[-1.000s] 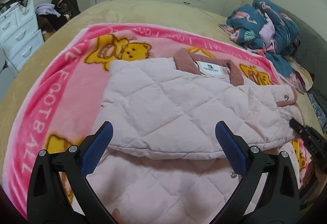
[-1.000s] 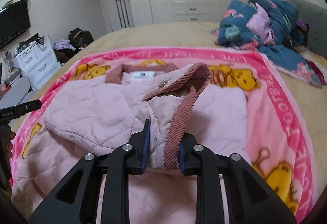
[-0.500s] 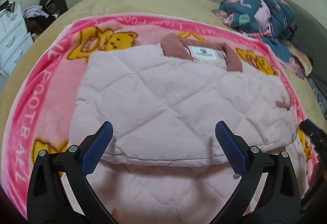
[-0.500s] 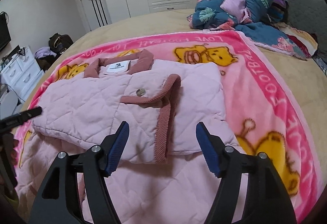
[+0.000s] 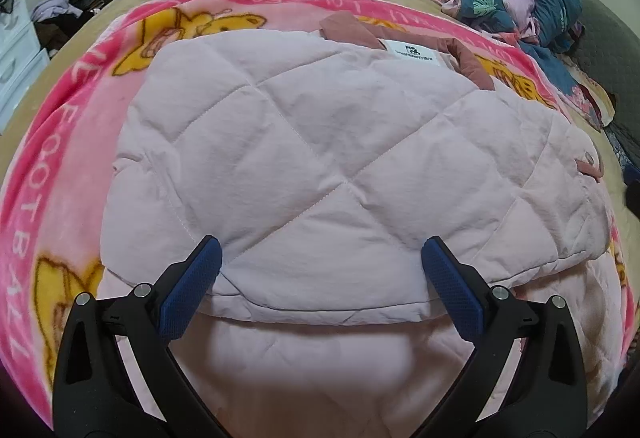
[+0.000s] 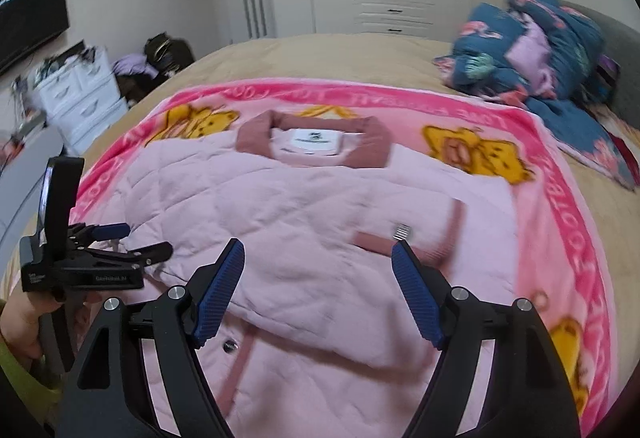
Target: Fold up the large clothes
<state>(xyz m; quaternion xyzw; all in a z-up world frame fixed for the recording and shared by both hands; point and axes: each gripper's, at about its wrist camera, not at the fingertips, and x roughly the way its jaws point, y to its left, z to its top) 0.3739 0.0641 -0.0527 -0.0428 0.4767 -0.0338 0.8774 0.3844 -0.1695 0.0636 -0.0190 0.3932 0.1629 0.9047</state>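
Jacket (image 5: 320, 166), pink and quilted, lies on the blanket (image 5: 52, 166) that covers the bed (image 6: 320, 54), collar (image 6: 256, 132) at the far end and both sleeves folded in over the body. Left gripper (image 5: 322, 270) points steeply down over the near edge of the folded left sleeve, its jaws spread wide with nothing between them; its blue pads (image 5: 188, 290) hover just above the fabric, though whether they touch it cannot be told. From the right wrist view, a hand (image 6: 22, 322) grips the handle of this gripper at the jacket's left edge. Right gripper (image 6: 318, 282) tilts down toward the folded right sleeve near its dark pink cuff (image 6: 404, 244); its jaws have just been opening and now stand wide and released, holding nothing. That view is blurred. Bedding (image 6: 532, 50) in blue lies bunched at the bed's far right.
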